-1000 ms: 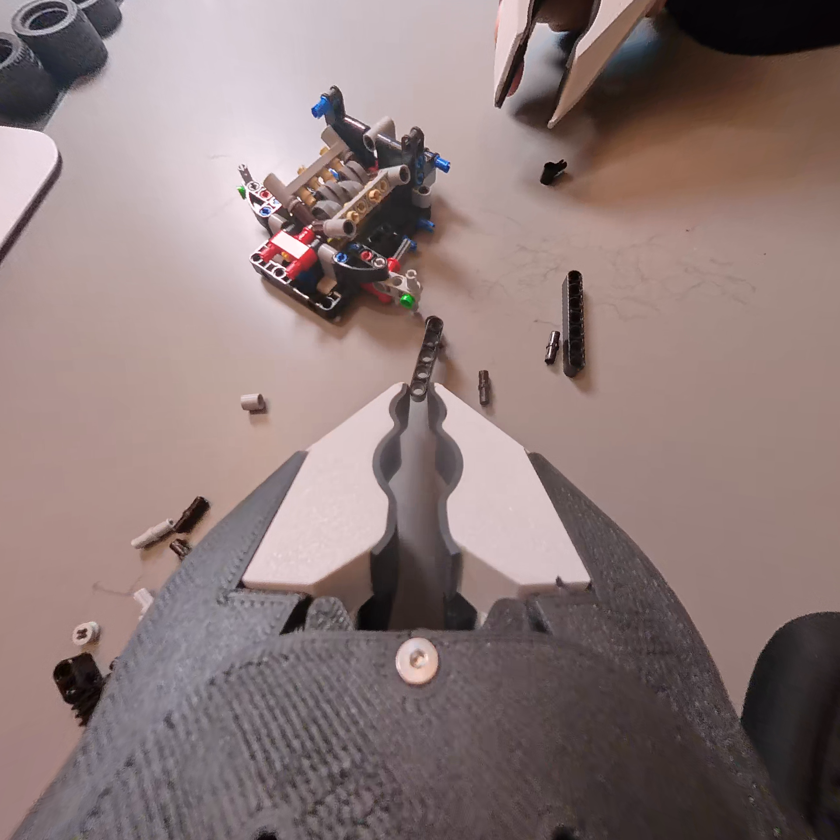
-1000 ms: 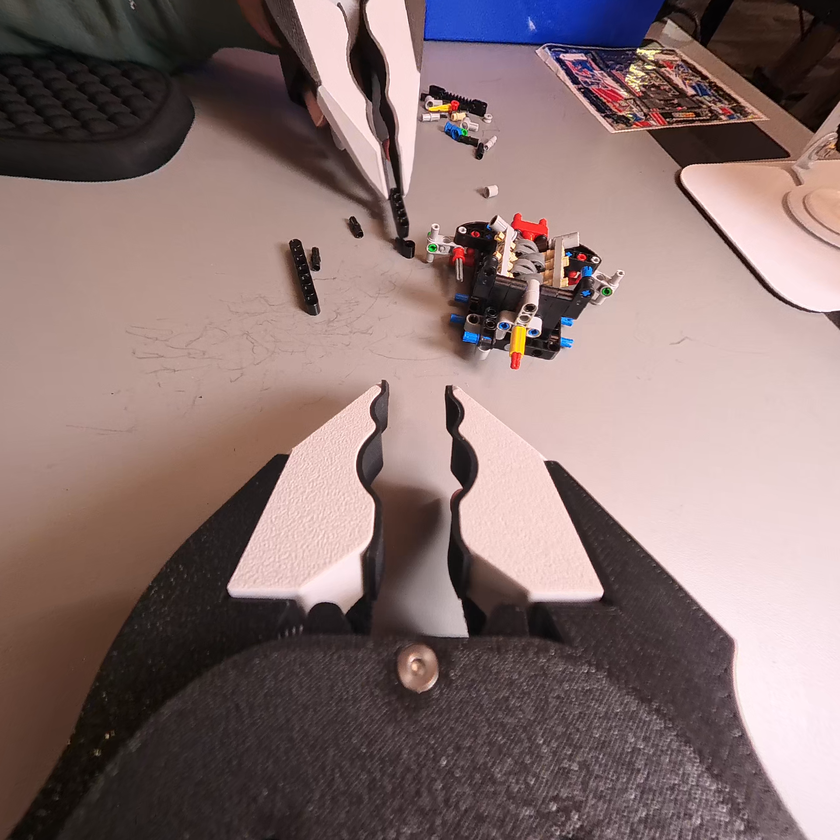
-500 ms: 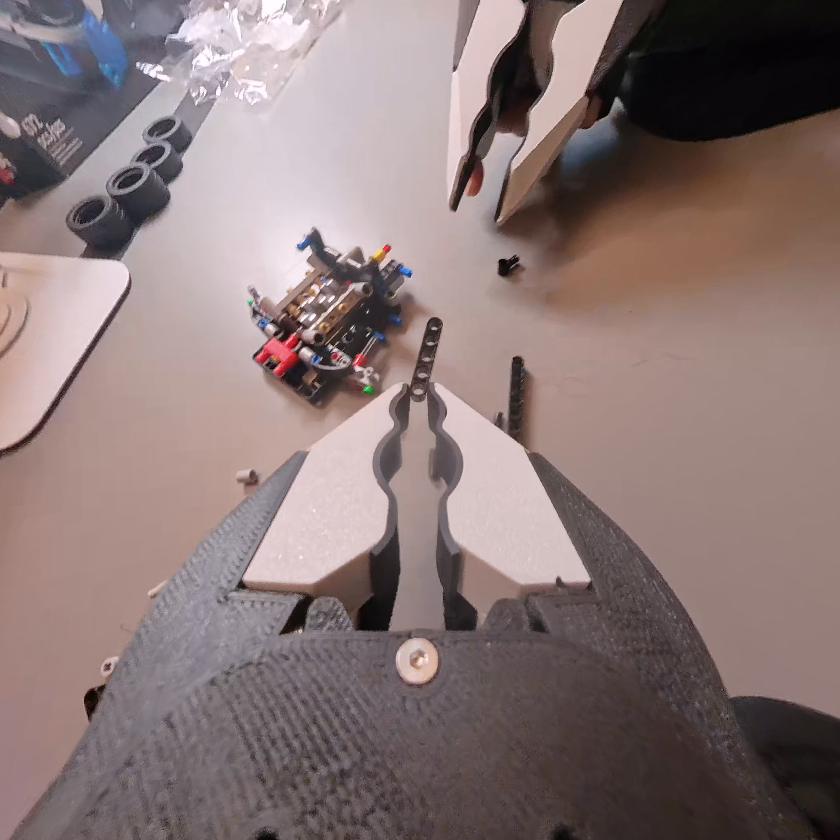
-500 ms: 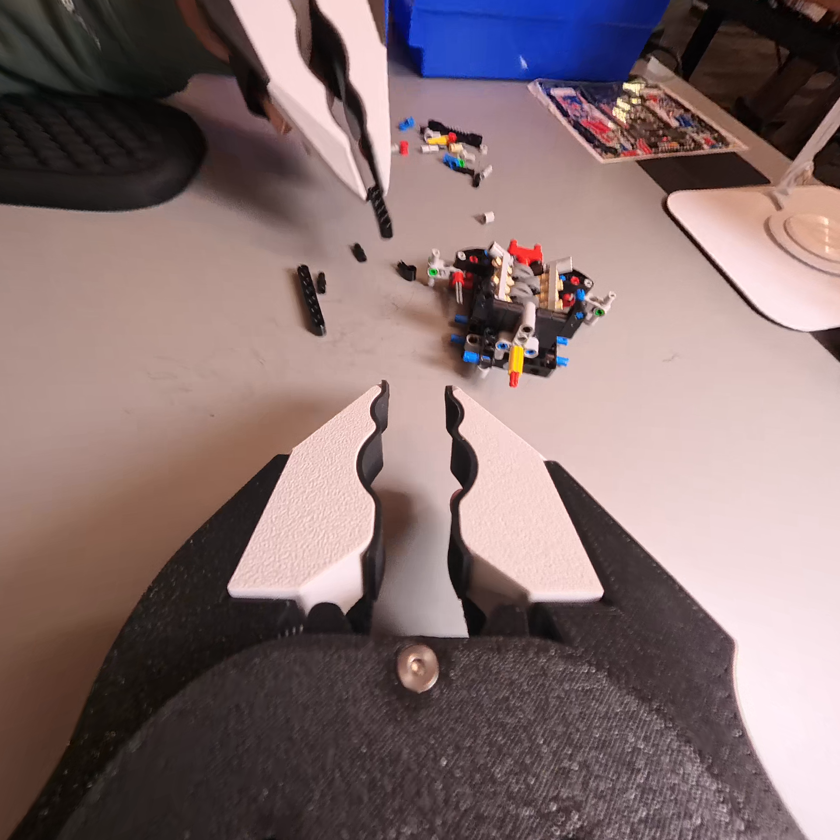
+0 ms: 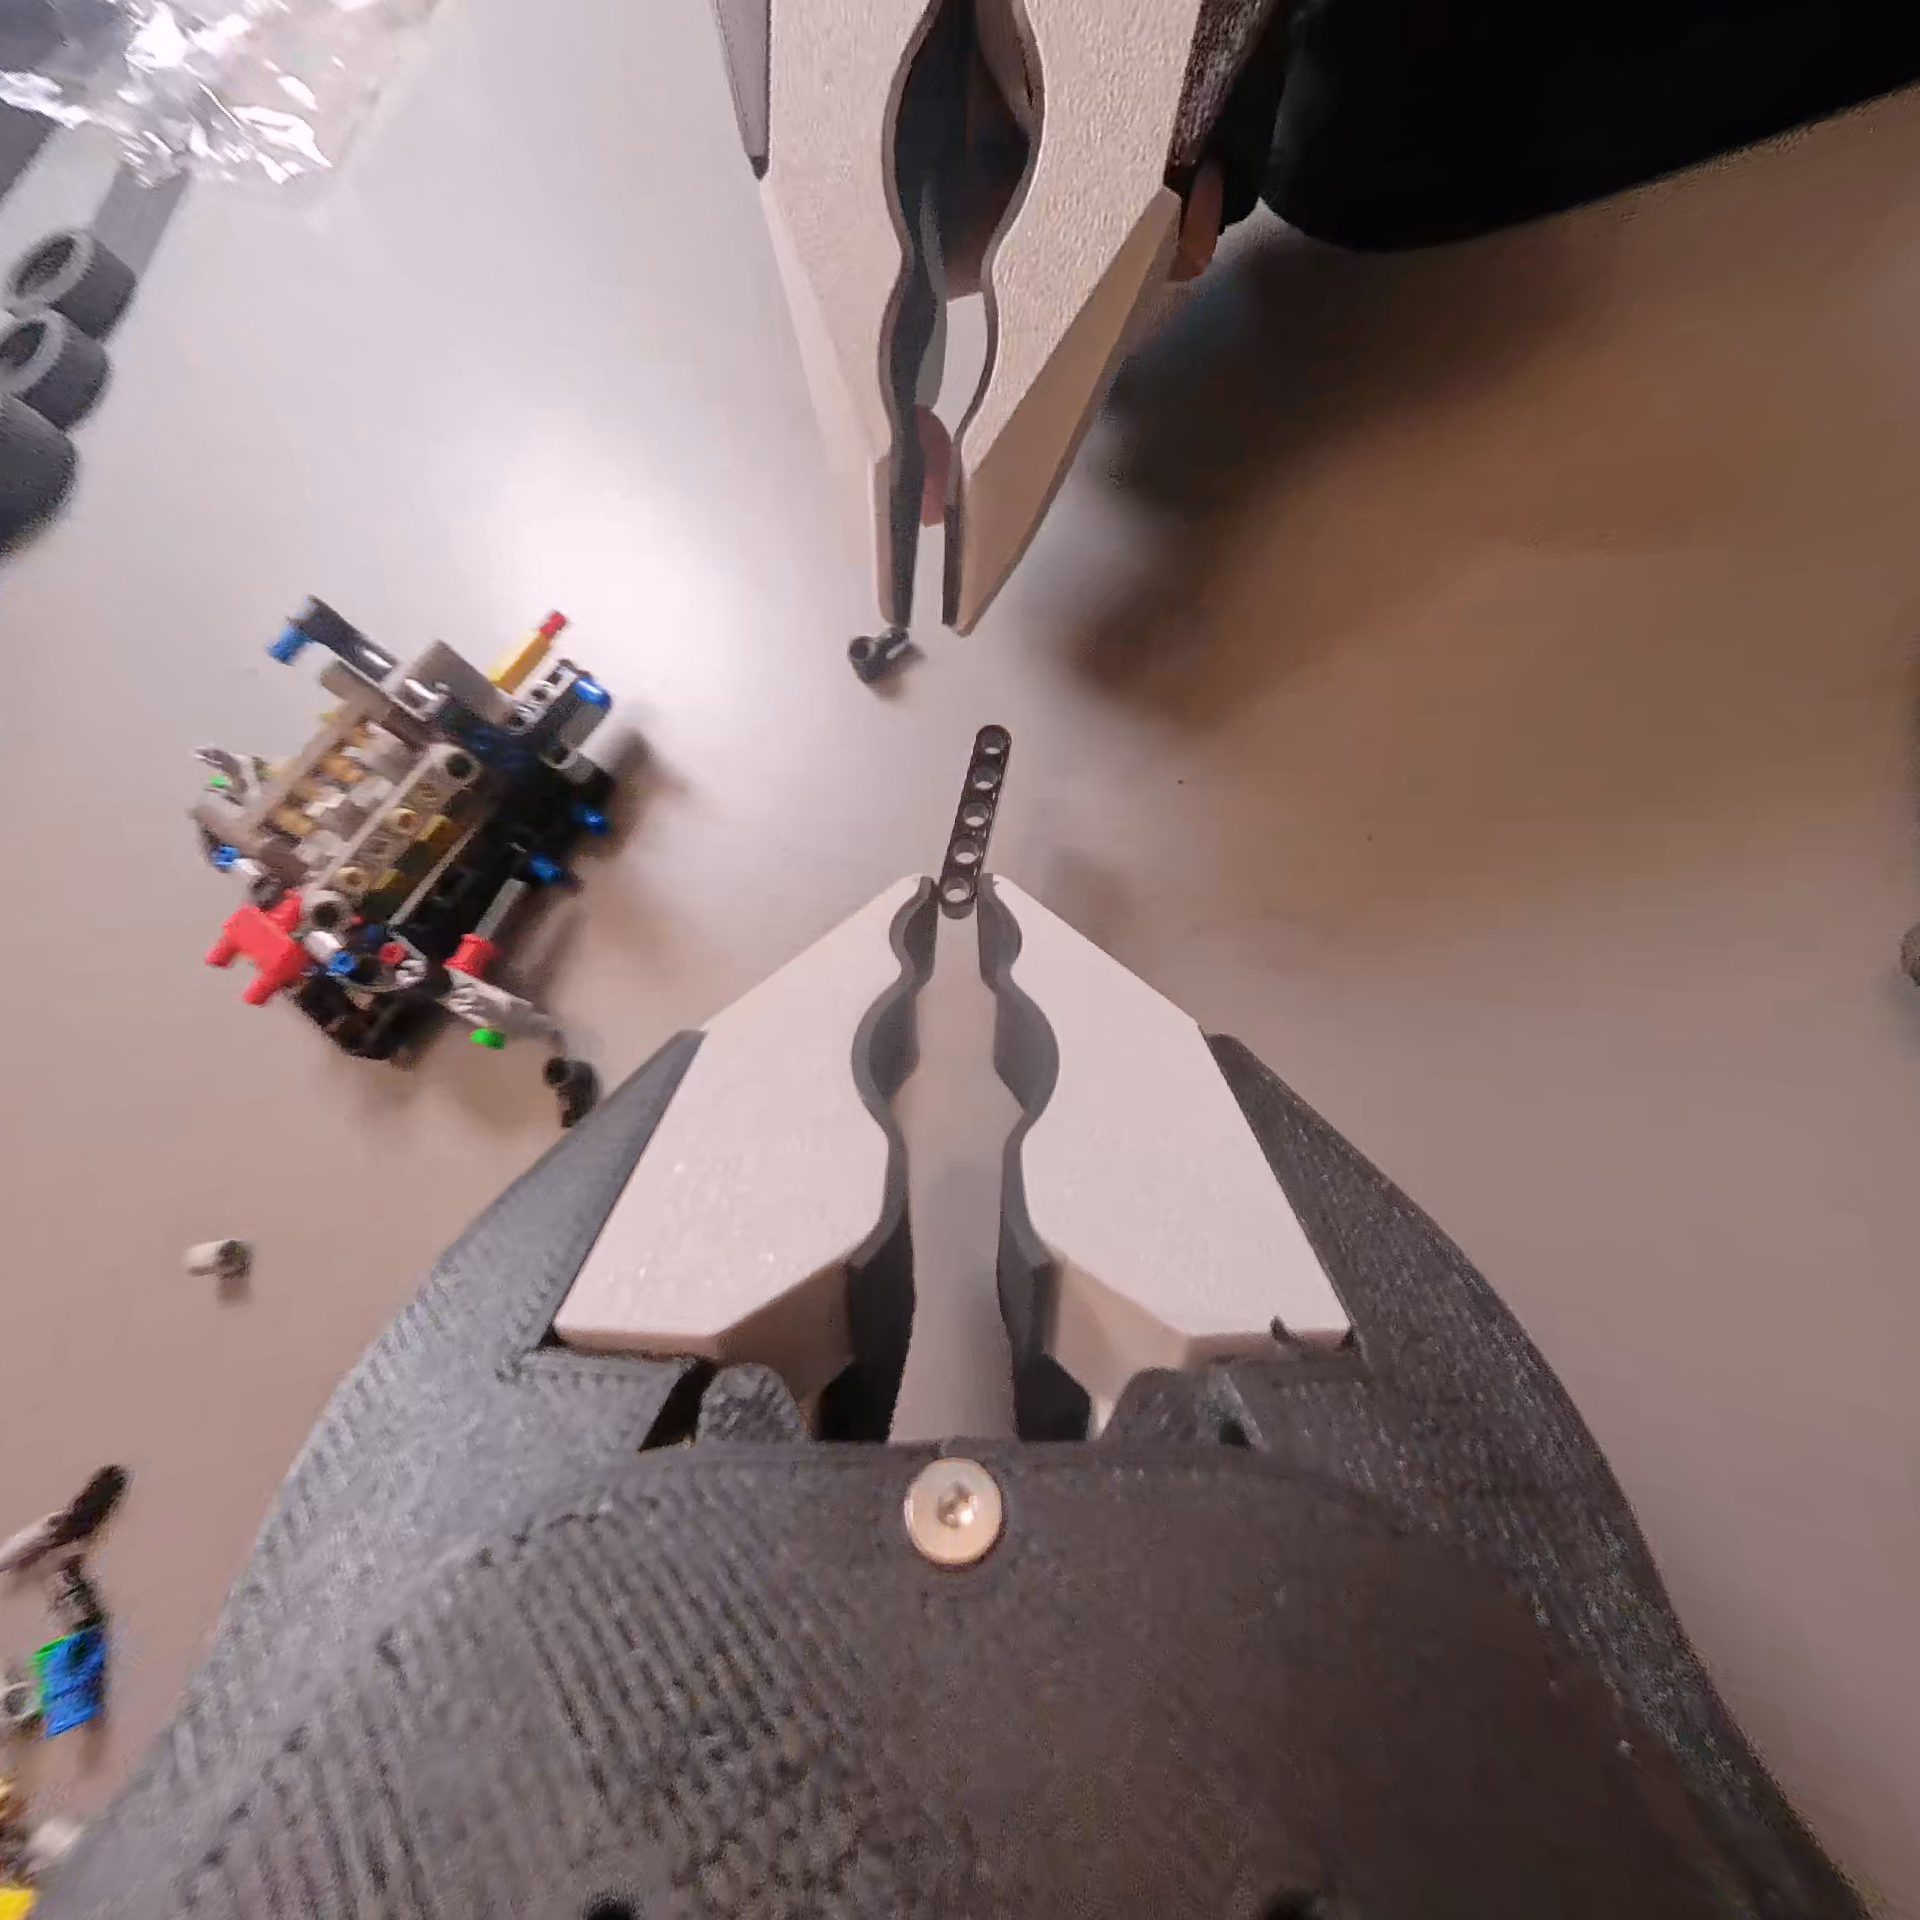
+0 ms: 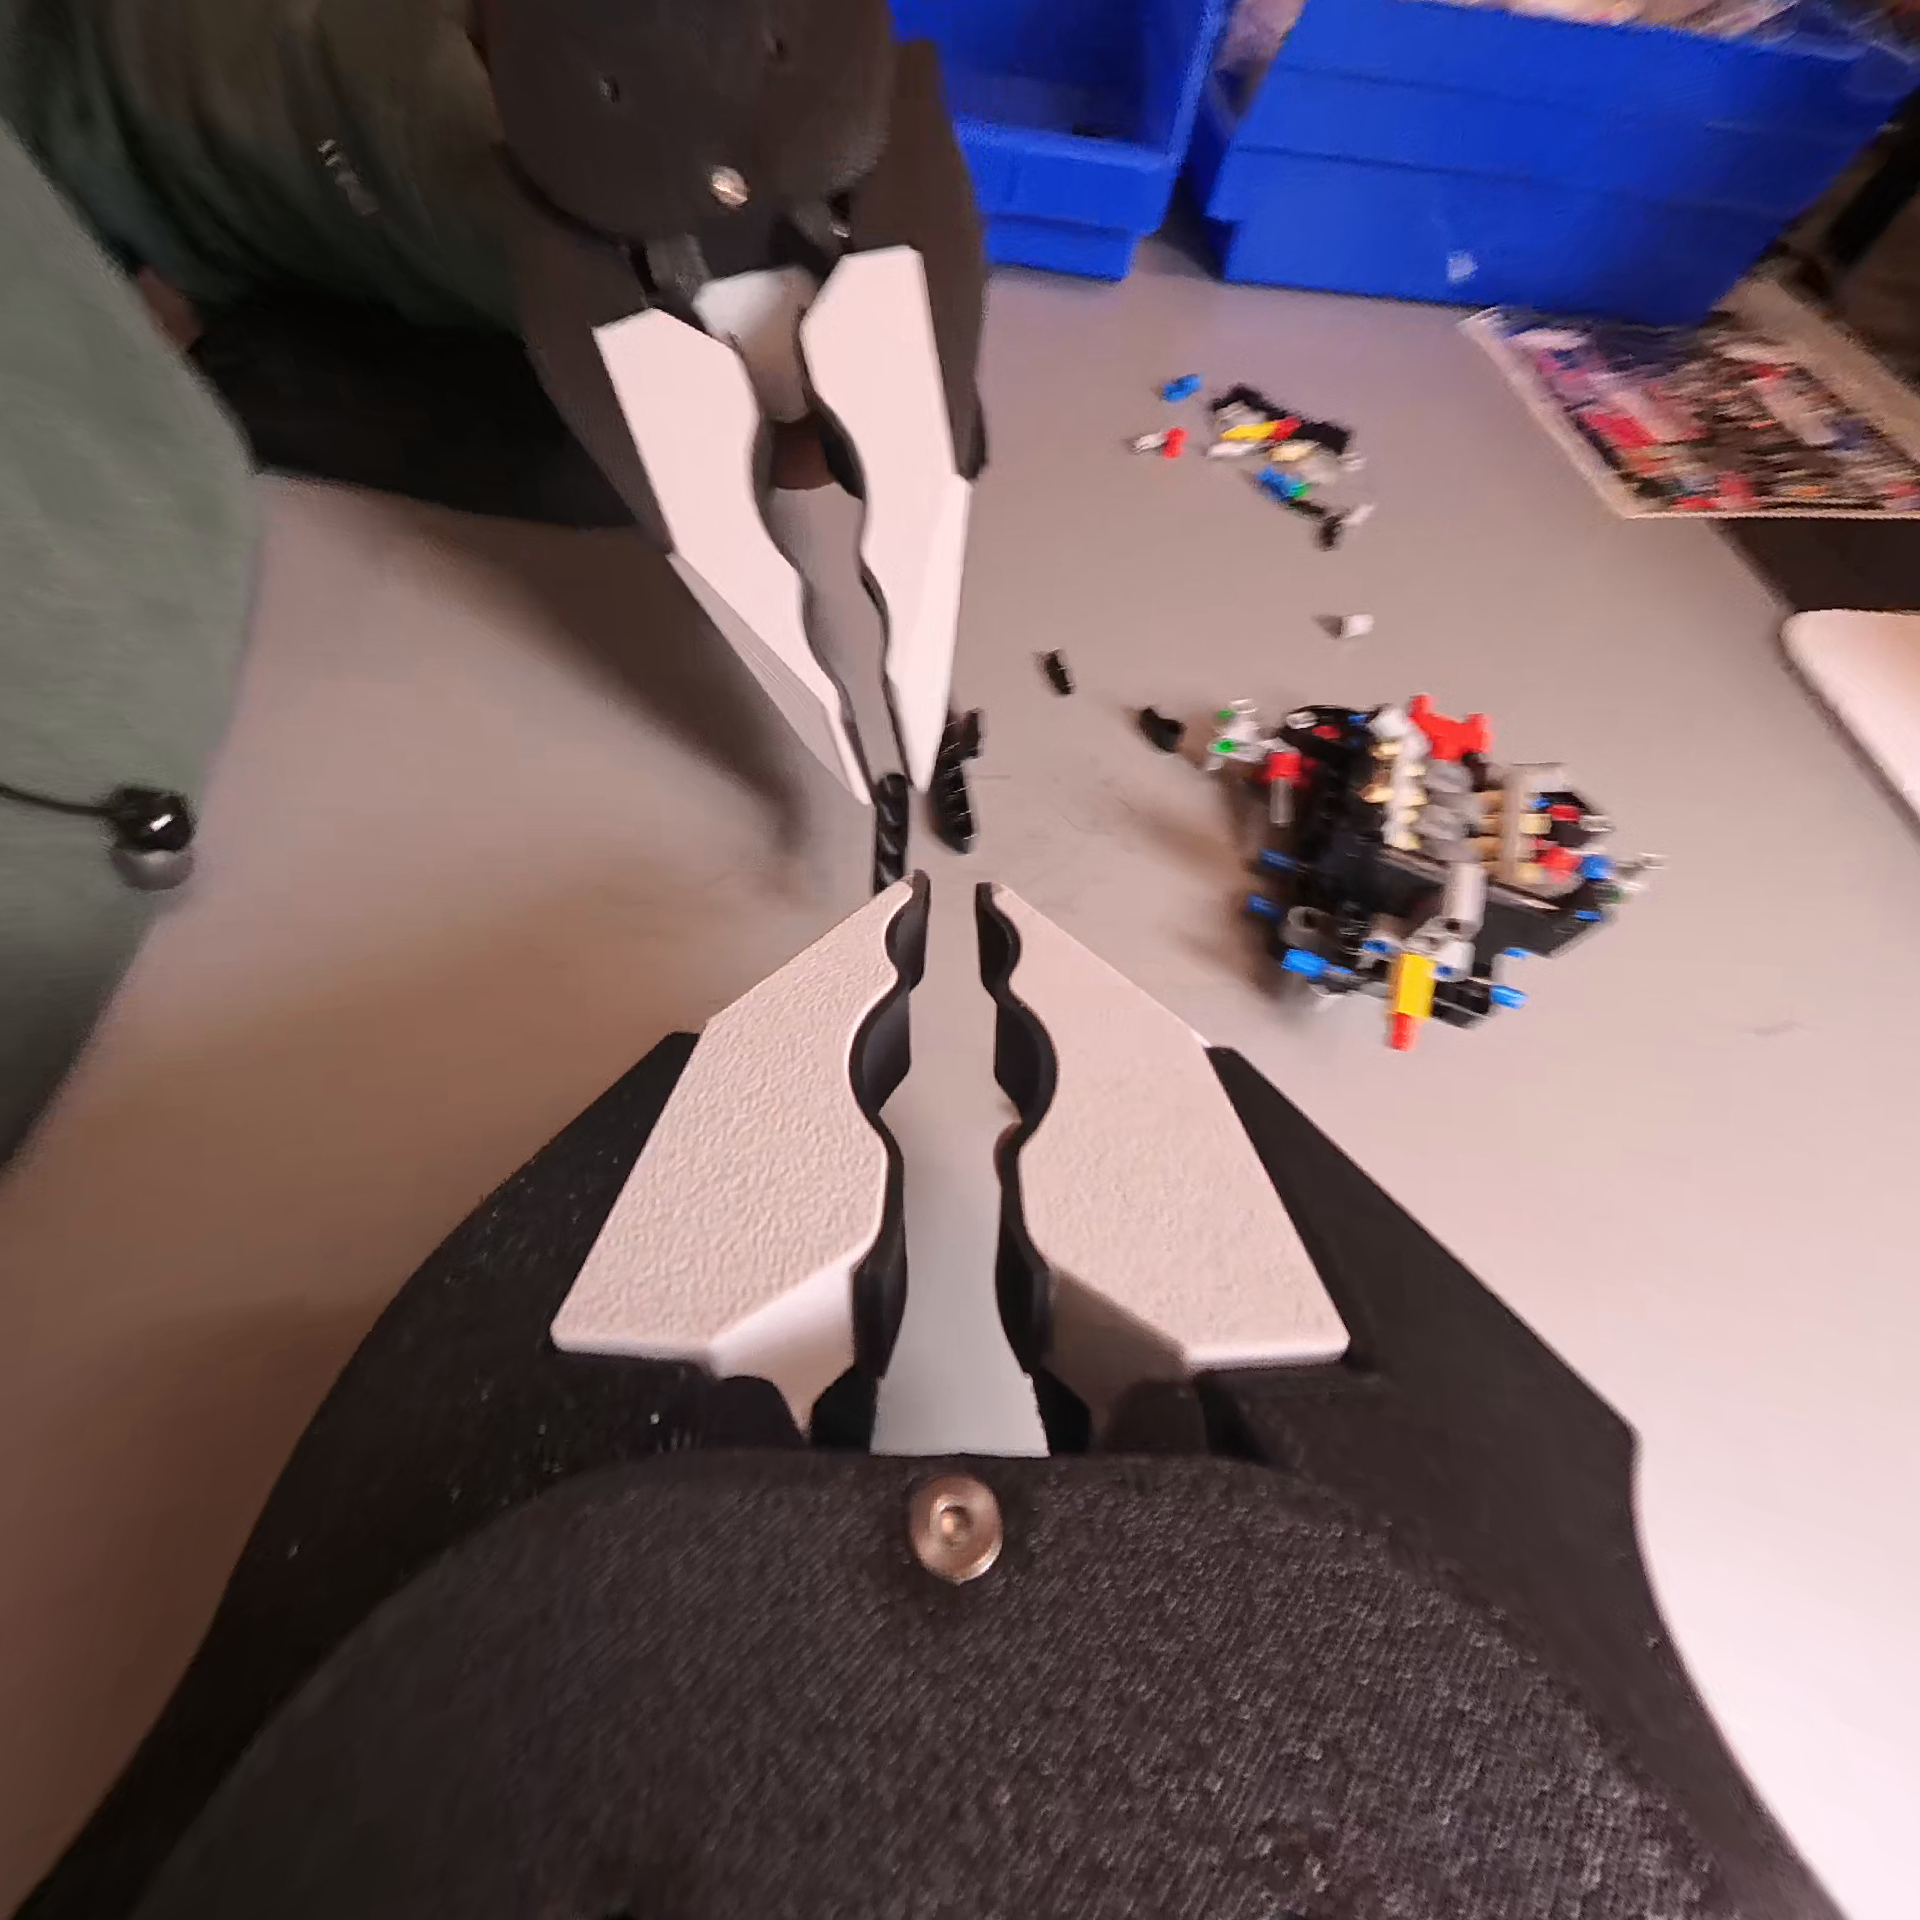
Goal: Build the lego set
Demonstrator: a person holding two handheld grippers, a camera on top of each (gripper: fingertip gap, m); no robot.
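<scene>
Grey tabletop (image 6: 1455,1299) fills both views, with blue bins (image 6: 1507,156) along the top of the right wrist view and a printed sheet (image 6: 1714,416) at its upper right. My largest piece of work, the half-built model (image 5: 405,862), sits at the left middle of the left wrist view; it looks like a dense core of beams and pins with no wheels on it, while black tyres (image 5: 52,353) wait at the upper left edge and loose parts (image 6: 1262,447) lie scattered, so I judge much remains. My left gripper (image 5: 956,899) is nearly closed, pinching one end of a black perforated beam (image 5: 975,800) that juts forward at centre frame. My right gripper (image 6: 948,894) has only a narrow gap and holds nothing; it faces the beam's free end. One small black connector (image 5: 878,652) lies just beyond.
</scene>
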